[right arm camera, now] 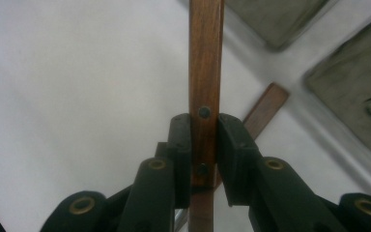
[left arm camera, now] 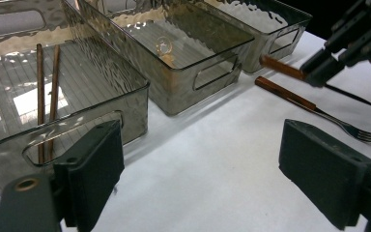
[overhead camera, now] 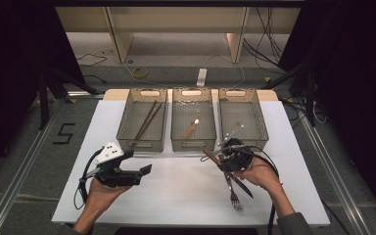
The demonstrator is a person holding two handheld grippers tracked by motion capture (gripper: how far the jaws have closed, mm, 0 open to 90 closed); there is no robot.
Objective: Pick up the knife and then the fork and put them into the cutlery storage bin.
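The right gripper pinched a wooden-handled knife at centre frame, its blade hidden below the jaws. The left gripper stood spread over bare white table, lower left, near the trays' front edges.

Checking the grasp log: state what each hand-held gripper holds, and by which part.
The right hand-held gripper is shut on the knife, clamping its wooden handle near the rivets. The left hand-held gripper is open and holds nothing.
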